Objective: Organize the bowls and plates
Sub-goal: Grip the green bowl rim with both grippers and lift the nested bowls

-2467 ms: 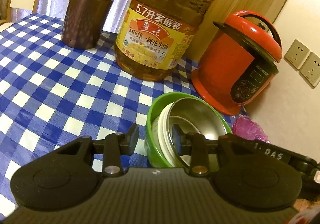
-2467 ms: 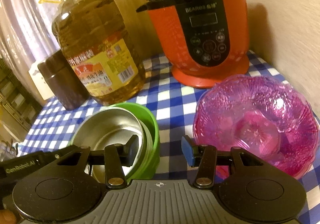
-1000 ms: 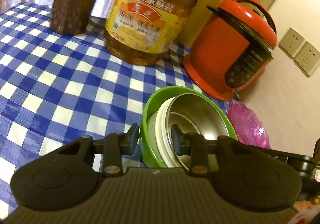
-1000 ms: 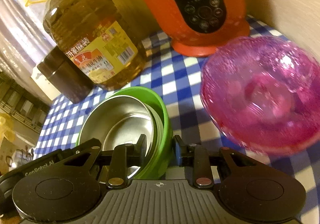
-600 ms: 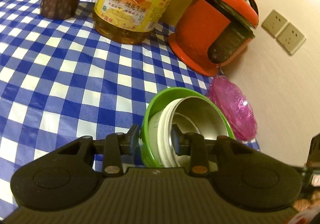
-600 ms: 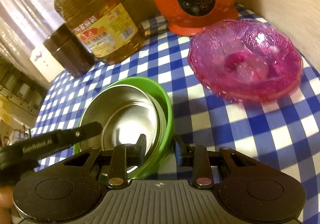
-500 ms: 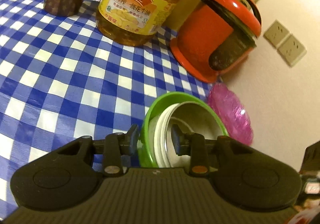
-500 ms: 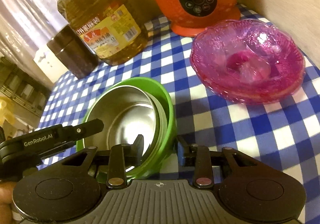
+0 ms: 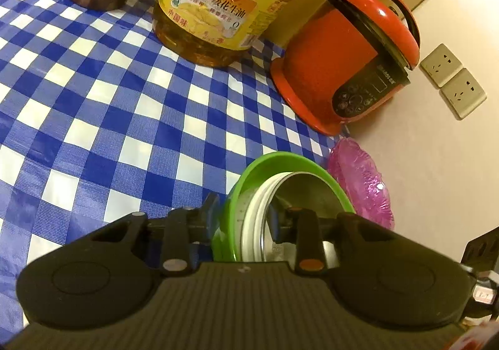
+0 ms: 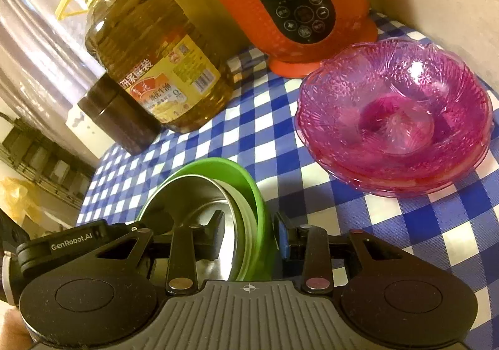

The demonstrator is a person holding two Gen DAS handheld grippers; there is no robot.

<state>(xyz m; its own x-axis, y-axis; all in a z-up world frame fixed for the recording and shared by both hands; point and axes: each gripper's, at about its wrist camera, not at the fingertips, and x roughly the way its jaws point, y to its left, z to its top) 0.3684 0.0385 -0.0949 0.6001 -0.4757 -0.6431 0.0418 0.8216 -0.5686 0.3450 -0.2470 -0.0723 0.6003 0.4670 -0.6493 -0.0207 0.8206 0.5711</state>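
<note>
Green bowl (image 9: 282,162) with a white bowl (image 9: 254,209) and a shiny metal bowl (image 10: 190,197) tucked inside it: that is the stack you have in both tools. Your left gripper (image 9: 241,217) is pinched on one side of the stack, one finger outside the green wall and one finger inside. Your right gripper (image 10: 249,233) is pinched on the other side the same way, one finger in the metal bowl and one outside the green wall. The stack is tipped up and sits above the blue and white checked cloth (image 9: 93,119).

Your pink glass bowls (image 10: 394,119) sit stacked on the cloth to the right of the green stack, close to the wall. Behind them stands the red cooker (image 10: 290,3). Next to the cooker stands the big oil bottle (image 10: 149,63), and a dark brown jar (image 10: 120,117) stands beside the bottle.
</note>
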